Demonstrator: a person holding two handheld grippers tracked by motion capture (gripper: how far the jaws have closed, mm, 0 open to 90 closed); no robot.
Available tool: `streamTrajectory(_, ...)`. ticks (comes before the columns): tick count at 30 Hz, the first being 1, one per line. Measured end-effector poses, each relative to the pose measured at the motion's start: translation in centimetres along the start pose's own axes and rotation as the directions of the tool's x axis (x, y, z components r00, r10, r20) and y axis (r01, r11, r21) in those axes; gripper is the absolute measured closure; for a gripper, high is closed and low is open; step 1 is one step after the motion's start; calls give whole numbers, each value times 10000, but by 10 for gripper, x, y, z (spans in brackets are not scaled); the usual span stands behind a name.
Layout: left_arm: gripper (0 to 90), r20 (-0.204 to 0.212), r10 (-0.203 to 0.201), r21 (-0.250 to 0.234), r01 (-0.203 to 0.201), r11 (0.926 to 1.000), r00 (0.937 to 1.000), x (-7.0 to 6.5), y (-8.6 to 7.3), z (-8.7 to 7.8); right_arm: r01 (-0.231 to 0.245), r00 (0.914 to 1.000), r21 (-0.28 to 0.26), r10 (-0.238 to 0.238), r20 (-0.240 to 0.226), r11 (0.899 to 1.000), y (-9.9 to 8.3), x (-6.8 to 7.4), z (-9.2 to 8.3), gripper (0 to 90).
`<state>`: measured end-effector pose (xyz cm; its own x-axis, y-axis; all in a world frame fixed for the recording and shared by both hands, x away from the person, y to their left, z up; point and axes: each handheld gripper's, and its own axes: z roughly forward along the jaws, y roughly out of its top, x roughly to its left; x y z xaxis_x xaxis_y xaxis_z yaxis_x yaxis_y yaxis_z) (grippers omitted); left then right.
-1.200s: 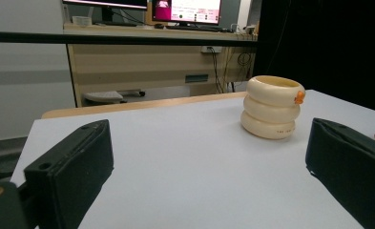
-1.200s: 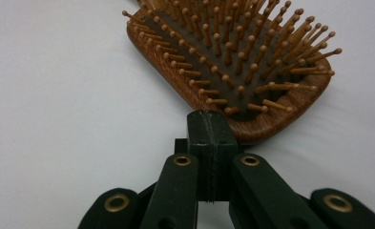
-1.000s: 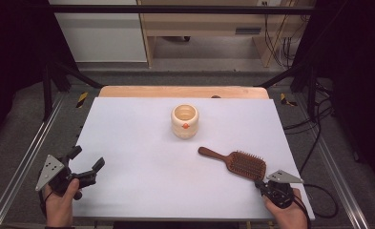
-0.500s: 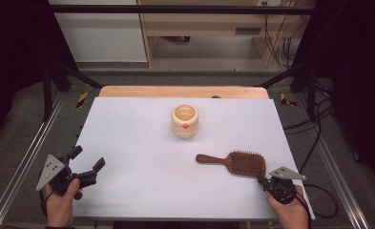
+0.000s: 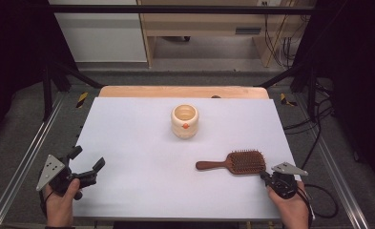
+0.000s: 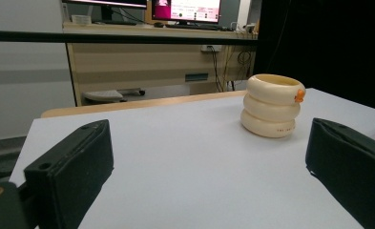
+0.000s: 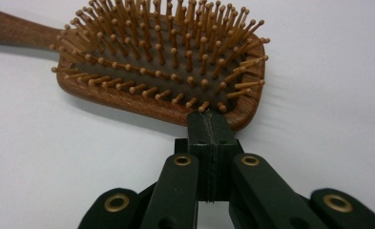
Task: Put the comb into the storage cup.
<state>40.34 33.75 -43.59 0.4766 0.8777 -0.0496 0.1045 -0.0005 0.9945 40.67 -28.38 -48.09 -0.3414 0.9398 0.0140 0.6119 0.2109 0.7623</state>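
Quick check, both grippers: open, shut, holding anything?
Left gripper: open, nothing between the jaws.
Right gripper: jaws shut together, tips against the edge of the wooden hairbrush, not clamped on it.

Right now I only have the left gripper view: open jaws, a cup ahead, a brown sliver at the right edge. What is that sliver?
Observer: A wooden brush, lying bristles up, its handle pointing left in the high view.
Operator: Where is the other gripper?
Observer: The right gripper is at the brush's head end, jaws shut with nothing between them, tips seemingly against the rim.
Operator: Is the cup close to the brush?
Observer: No, the cup stands apart from it, farther back.
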Motion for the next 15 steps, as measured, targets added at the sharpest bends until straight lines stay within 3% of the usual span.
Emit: streamTrajectory(15, 23, -14, 8, 43, -8, 10000, 10000, 0, 0, 0, -1, 10000, -4, 1, 53, 10000, 2, -3, 2, 900)
